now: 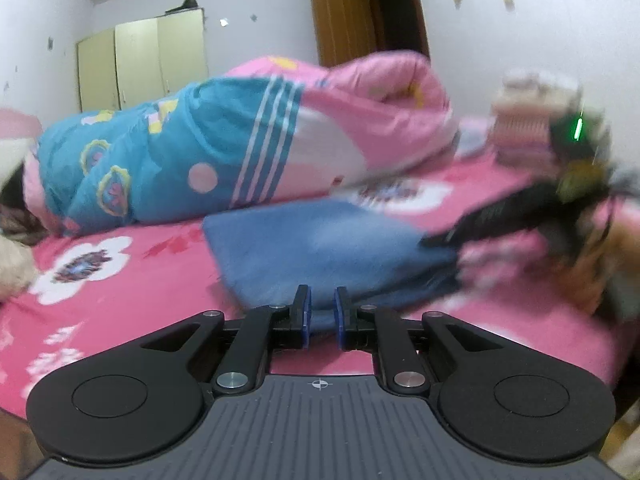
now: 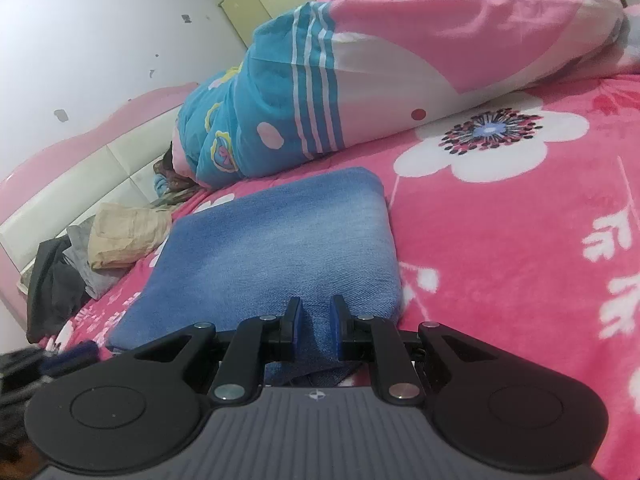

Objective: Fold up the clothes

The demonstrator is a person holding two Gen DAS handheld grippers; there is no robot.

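Folded blue denim garment (image 2: pixel 276 240) on pink floral bed (image 2: pixel 520 240).
Right tool (image 2: pixel 316 322) level, pinching the garment's near edge; left tool (image 1: pixel 322 312) low, fingers slightly spread at its edge.

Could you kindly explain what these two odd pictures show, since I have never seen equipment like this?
A person holds two hand-held two-finger grippers, each with a fisheye camera looking along its fingers. One picture is from the left gripper, the other from the right gripper. Both sit low over a pink flower-printed bedspread. On it lies a folded blue denim garment, with a rolled pink and blue quilt behind and a small pile of other clothes by the headboard. Each gripper's fingers stand slightly apart with denim between them; whether they pinch it is unclear.
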